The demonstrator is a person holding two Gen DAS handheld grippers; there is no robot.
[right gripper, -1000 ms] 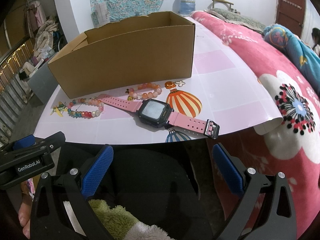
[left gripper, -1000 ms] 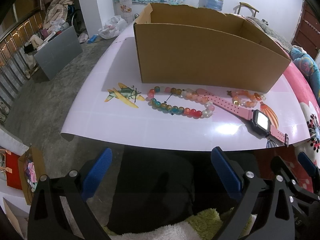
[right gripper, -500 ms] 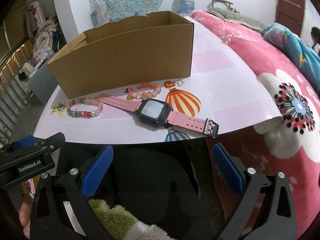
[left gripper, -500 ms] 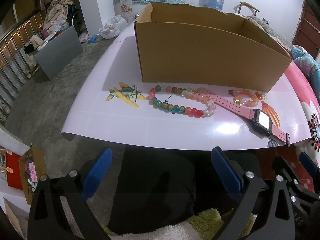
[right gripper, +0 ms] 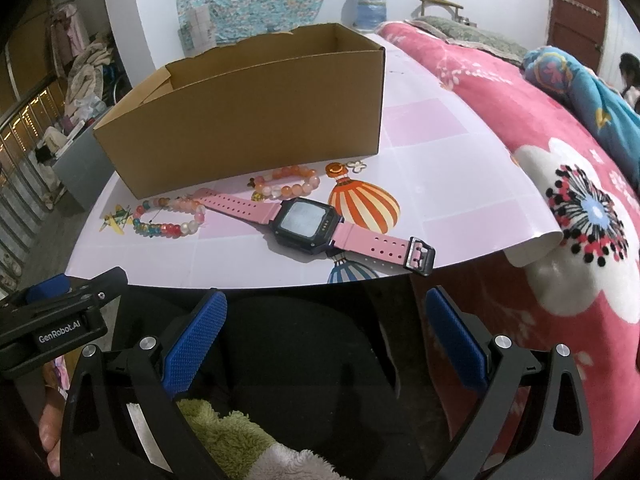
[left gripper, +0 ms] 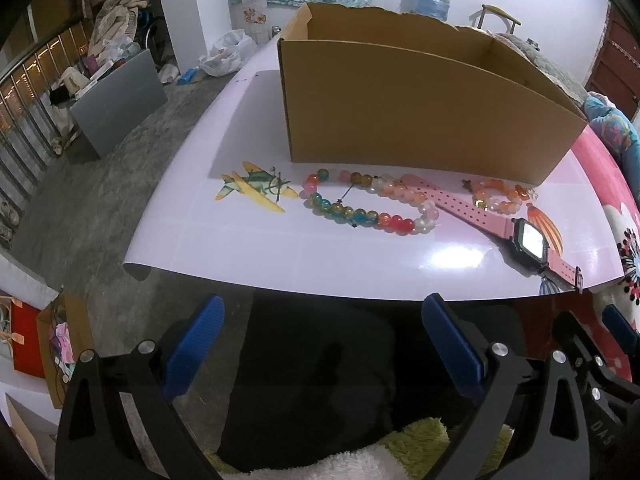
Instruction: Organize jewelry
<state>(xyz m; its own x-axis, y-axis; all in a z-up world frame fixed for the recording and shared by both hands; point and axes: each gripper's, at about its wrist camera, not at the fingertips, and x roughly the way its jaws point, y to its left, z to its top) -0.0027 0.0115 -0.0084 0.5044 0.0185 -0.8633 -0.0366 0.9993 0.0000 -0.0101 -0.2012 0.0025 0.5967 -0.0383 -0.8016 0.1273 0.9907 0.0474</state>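
The bead necklace, small bracelet and pink watch are lying on the table at the box's six o'clock. Both tools, left and right, are gaping wide and holding nothing, short of the table edge. Nothing looks packed yet, so I judge the next move is reaching for one piece.

Readable text sparse. "GenRobot.AI" in white letters on black body of my left gripper, seen at left edge of right wrist view. Raised letters on black frame of my right gripper, at lower right of left wrist view, look like "DAS", upside down, partly cut off; not sure. Pink watch screen pale, no digits legible. Cardboard box faces plain, no print.
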